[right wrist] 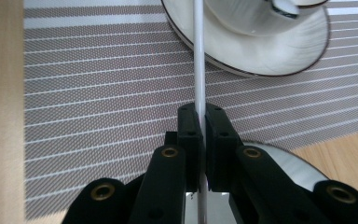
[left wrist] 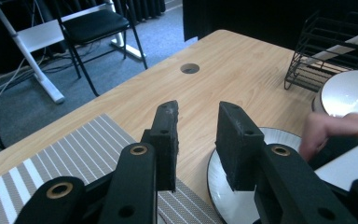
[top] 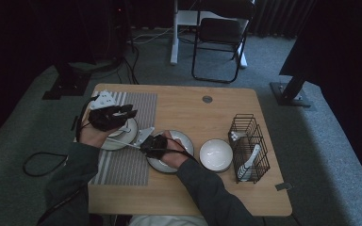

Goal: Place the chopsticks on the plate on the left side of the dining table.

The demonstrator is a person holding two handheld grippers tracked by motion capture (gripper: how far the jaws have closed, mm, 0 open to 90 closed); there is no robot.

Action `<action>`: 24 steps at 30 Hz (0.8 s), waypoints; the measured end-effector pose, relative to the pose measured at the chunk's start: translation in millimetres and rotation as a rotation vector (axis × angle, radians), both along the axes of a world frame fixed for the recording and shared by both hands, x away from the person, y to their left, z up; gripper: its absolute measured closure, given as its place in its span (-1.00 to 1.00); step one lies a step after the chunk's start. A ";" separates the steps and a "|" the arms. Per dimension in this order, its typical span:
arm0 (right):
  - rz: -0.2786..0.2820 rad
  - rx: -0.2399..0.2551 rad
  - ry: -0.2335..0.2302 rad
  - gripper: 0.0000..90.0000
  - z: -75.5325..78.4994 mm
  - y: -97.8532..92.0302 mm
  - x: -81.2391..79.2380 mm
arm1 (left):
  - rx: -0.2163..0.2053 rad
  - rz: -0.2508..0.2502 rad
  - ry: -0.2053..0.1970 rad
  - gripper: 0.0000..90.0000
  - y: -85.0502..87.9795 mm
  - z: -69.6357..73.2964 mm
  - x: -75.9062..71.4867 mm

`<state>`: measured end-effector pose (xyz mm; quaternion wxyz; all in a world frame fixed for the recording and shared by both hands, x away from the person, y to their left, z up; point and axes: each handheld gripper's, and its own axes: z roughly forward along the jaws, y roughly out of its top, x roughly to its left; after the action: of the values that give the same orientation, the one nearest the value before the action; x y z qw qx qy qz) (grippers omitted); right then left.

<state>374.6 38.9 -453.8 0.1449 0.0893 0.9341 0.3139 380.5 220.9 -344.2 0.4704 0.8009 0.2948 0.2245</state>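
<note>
The thin white rod-like utensil (right wrist: 199, 60), probably a spoon handle or a chopstick, is clamped upright between the jaws of the right gripper (right wrist: 199, 122), and its far end reaches to the small white bowl (right wrist: 256, 16) that sits on a white dark-rimmed saucer plate (right wrist: 261, 58) on the grey striped placemat (right wrist: 98, 79). In the high view the right gripper (top: 152, 145) hangs between that plate (top: 122, 136) and a second white dark-rimmed plate (top: 181, 141) near the middle of the wooden table (top: 193, 108).

Judging by this, the table setting is about halfway: one place has a plate and bowl, and the utensil is being brought to it but is not yet laid down. Setting it in or beside the bowl is left, and perhaps dressing the second plate.

The left gripper (left wrist: 196, 140) stands with its jaws parted and nothing between them, above the placemat's edge.

As for containers, a white round bowl (top: 215, 154) rests on the table right of the middle plate, and I cannot see anything in it. The black wire basket (top: 249, 147) beside it holds white utensils (top: 250, 160), one apparently a ceramic spoon. What lies in the small bowl is unclear beyond a white piece at its rim.
</note>
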 end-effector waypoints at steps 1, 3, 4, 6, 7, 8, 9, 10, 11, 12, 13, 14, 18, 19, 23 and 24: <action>0.006 -0.006 0.001 0.92 -1.5 3.5 1.4 | 0.002 0.001 -0.002 0.54 0.8 0.7 -0.2; 0.013 -0.019 -0.004 0.92 -3.0 10.3 4.1 | -0.005 0.003 -0.003 0.54 1.6 1.4 -0.3; 0.015 -0.025 -0.004 0.92 -3.3 13.6 5.2 | -0.007 0.006 -0.003 0.54 1.8 1.5 -0.4; 0.020 -0.035 -0.007 0.92 -4.4 19.9 7.9 | -0.007 0.006 -0.002 0.54 2.6 1.6 -0.2; 0.019 -0.041 -0.012 0.92 -5.5 23.4 8.9 | -0.007 0.005 -0.002 0.54 2.9 1.8 -0.3; 0.021 -0.052 -0.020 0.92 -6.2 26.6 9.9 | -0.007 0.005 -0.003 0.54 3.3 1.8 -0.4; 0.022 -0.059 -0.020 0.92 -7.0 29.8 10.6 | -0.009 0.005 -0.003 0.54 3.7 1.9 -0.5; 0.023 -0.062 -0.018 0.92 -7.7 32.7 11.4 | -0.009 0.007 -0.003 0.54 4.1 1.9 -0.6; 0.024 -0.064 -0.017 0.92 -8.4 35.4 12.6 | -0.011 0.010 -0.003 0.54 4.5 1.9 -0.7; 0.024 -0.065 -0.017 0.92 -9.4 37.9 14.2 | -0.019 0.014 -0.002 0.54 4.9 1.9 -0.6; 0.024 -0.067 -0.025 0.92 -11.0 40.5 16.3 | -0.028 0.019 -0.003 0.54 5.4 2.1 -0.4; 0.021 -0.074 -0.029 0.92 -12.4 42.7 17.9 | -0.037 0.025 -0.005 0.55 5.6 2.6 -0.2; 0.012 -0.081 -0.014 0.91 -18.4 50.3 23.4 | -0.054 0.031 -0.012 0.56 6.2 4.1 0.9; 0.010 -0.084 -0.011 0.91 -19.8 52.3 24.1 | -0.054 0.032 -0.011 0.56 6.2 4.1 1.0; -0.001 -0.090 -0.009 0.88 -24.4 57.8 26.6 | -0.047 0.030 -0.009 0.56 6.5 3.4 0.2; 0.001 -0.092 -0.009 0.85 -25.2 58.1 26.7 | -0.043 0.030 -0.009 0.56 6.8 3.3 -0.1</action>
<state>401.3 97.1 -479.1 0.1530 0.0809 0.9469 0.2709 380.4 227.7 -340.9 0.4854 0.7850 0.3096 0.2287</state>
